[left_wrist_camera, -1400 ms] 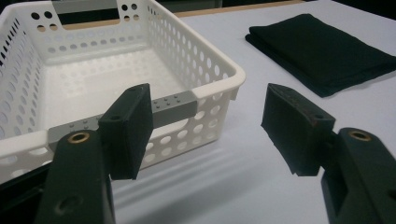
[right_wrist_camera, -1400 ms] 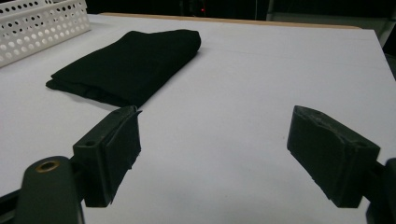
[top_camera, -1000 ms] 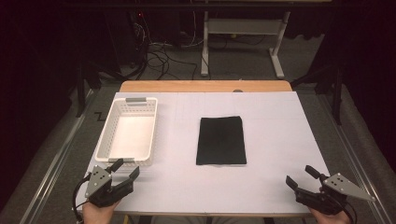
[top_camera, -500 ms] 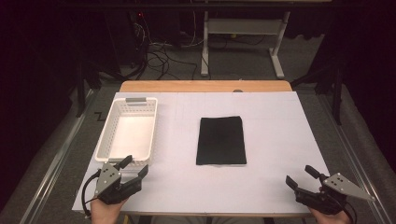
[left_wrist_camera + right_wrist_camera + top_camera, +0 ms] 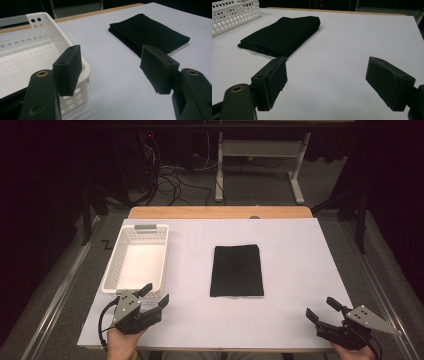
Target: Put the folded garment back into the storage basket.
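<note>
A folded black cloth (image 5: 236, 270) lies flat in the middle of the white table (image 5: 300, 245); it also appears ahead in the left gripper view (image 5: 150, 32) and the right gripper view (image 5: 284, 33). A white perforated basket (image 5: 137, 262) stands at the left, with nothing inside it. My left gripper (image 5: 154, 295) hovers open just off the basket's near right corner (image 5: 85, 75), nothing between its jaws. My right gripper (image 5: 322, 309) rests open near the table's front right corner, apart from the cloth.
The table's wooden far edge (image 5: 220, 212) borders a dark floor with cables and a metal desk frame (image 5: 260, 165). Bare white surface lies between the cloth and both grippers.
My left gripper has slid to the right along the front of the basket and slightly forward. The right gripper has stayed put.
</note>
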### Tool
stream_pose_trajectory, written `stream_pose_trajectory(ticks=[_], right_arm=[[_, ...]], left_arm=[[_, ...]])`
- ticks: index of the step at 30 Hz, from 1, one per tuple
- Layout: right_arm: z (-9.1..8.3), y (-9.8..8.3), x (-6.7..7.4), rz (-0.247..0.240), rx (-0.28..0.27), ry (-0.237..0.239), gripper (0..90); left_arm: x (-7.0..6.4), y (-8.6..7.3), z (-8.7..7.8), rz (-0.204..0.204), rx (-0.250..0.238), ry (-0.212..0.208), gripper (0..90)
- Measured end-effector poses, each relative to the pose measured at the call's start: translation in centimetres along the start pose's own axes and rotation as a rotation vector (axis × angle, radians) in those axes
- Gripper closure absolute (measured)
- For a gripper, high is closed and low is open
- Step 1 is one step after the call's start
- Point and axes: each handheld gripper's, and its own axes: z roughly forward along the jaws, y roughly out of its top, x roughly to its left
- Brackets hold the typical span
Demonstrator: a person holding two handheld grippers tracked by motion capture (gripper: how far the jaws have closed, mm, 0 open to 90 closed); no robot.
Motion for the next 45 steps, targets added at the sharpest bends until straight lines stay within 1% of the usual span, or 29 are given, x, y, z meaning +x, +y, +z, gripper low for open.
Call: stream_pose_trajectory(ticks=[6, 7, 8, 17, 21, 22, 23, 25, 26, 33, 41, 42, 44, 45], right_arm=[[0.0, 0.0, 0.0, -0.001, -0.001, 0.001, 17.9], [0.0, 0.0, 0.0, -0.002, -0.001, 0.001, 17.9], [0.0, 0.0, 0.0, -0.002, -0.001, 0.001, 17.9], [0.0, 0.0, 0.0, -0.004, 0.000, 0.004, 17.9], [0.0, 0.0, 0.0, -0.006, 0.000, 0.005, 17.9], [0.0, 0.0, 0.1, -0.004, -0.002, 0.005, 17.9], [0.0, 0.0, 0.1, -0.004, -0.002, 0.005, 17.9], [0.0, 0.0, 0.1, -0.009, -0.006, 0.003, 17.9], [0.0, 0.0, 0.1, -0.006, -0.002, 0.003, 17.9], [0.0, 0.0, 0.0, -0.003, -0.002, 0.004, 17.9], [-0.1, 0.0, 0.0, -0.006, -0.006, 0.002, 17.9], [0.0, 0.0, 0.0, -0.007, -0.007, 0.003, 17.9], [0.0, 0.0, 0.0, -0.008, -0.007, 0.004, 17.9], [0.0, 0.0, 0.0, -0.008, -0.007, 0.005, 17.9]], left_arm=[[-0.8, 0.7, 1.1, 0.011, 0.003, -0.033, 31.7], [-0.8, 0.7, 1.1, 0.011, 0.003, -0.033, 31.6], [-1.0, 0.9, 1.4, 0.015, 0.005, -0.039, 31.6], [-1.7, 1.5, 2.6, 0.022, 0.014, -0.073, 31.6], [-2.1, 1.9, 3.3, 0.022, 0.016, -0.094, 31.6], [-2.2, 2.0, 3.5, 0.016, 0.016, -0.102, 31.6], [-2.2, 2.0, 3.5, 0.016, 0.016, -0.102, 31.6], [-2.3, 2.2, 3.9, -0.006, 0.014, -0.125, 31.6], [-2.4, 2.5, 4.3, 0.000, 0.017, -0.124, 31.6], [-3.0, 2.9, 5.4, 0.008, 0.025, -0.138, 31.6], [-3.4, 3.4, 6.6, 0.003, 0.037, -0.152, 31.6], [-3.5, 3.5, 7.0, -0.002, 0.040, -0.162, 31.6], [-3.5, 3.5, 7.2, -0.007, 0.043, -0.170, 31.6], [-3.6, 3.6, 7.4, -0.008, 0.052, -0.175, 31.6]])
